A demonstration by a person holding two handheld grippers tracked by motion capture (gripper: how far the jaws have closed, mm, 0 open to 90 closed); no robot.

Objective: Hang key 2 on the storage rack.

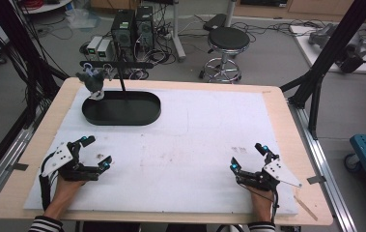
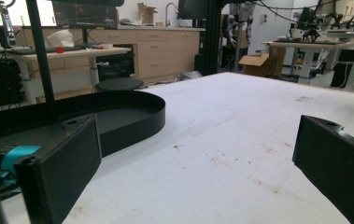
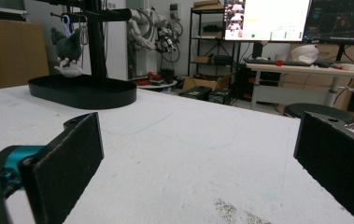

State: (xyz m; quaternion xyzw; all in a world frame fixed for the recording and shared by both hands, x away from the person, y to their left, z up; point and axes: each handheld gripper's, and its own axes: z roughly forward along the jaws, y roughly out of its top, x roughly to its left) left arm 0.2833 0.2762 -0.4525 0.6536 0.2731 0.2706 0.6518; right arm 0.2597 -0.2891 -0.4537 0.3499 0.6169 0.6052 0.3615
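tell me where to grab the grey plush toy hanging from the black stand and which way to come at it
Grip the grey plush toy around its round body with the left claw, the nearer one. Come from the person's side of the table, level with the toy: it hangs clear above the black oval tray, left of the upright post, so the front is unobstructed. Its clip on the crossbar looks too small to pinch.

The high view looked down over the white foam-covered table (image 1: 195, 145). Both gripper views sat low, sharing the black oval metal tray (image 2: 132, 116).
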